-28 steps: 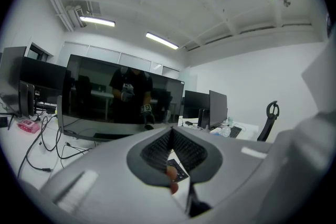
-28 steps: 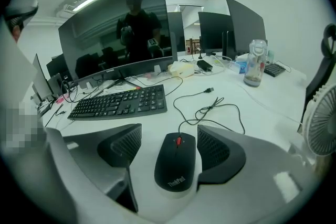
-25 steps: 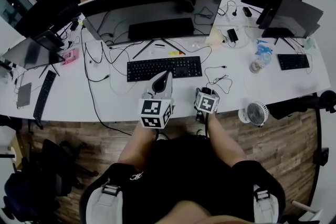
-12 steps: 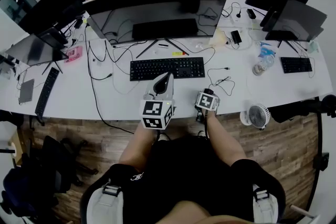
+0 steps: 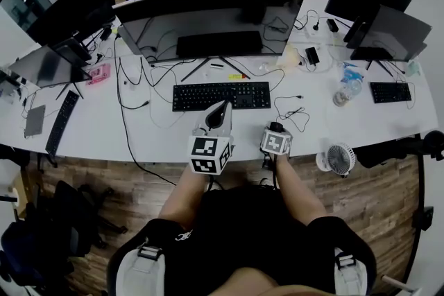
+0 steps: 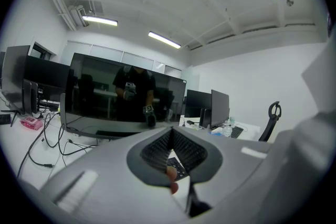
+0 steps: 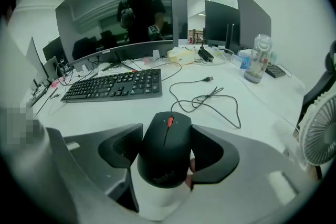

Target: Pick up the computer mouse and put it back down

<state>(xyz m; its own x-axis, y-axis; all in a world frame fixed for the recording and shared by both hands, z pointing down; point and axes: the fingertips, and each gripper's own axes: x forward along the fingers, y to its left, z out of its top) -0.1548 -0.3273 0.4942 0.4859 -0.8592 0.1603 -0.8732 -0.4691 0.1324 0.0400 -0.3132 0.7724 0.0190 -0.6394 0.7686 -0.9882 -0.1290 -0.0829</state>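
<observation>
The black computer mouse (image 7: 165, 149) with an orange wheel lies on the white table (image 7: 252, 113), its cable trailing away. My right gripper (image 7: 167, 128) points steeply down over it. Its jaws have just been closing, with the mouse between them, and both pads now rest against the mouse's sides. In the head view the mouse (image 5: 275, 127) peeks out just beyond the right gripper's marker cube, near the table's front edge. My left gripper (image 5: 223, 106) hovers shut and empty just before the keyboard. In its own view its tips (image 6: 170, 131) meet, with nothing between them.
A black keyboard (image 5: 220, 95) lies just beyond both grippers, under a wide monitor (image 5: 208, 21). The coiled mouse cable (image 7: 210, 99) lies to the right. A small white fan (image 5: 336, 159) stands at the table's front edge, and a clear bottle (image 7: 257, 65) farther right.
The head view has shifted slightly, so the desk sits a little lower in the picture. Both grippers keep their places near the keyboard and the mouse.
</observation>
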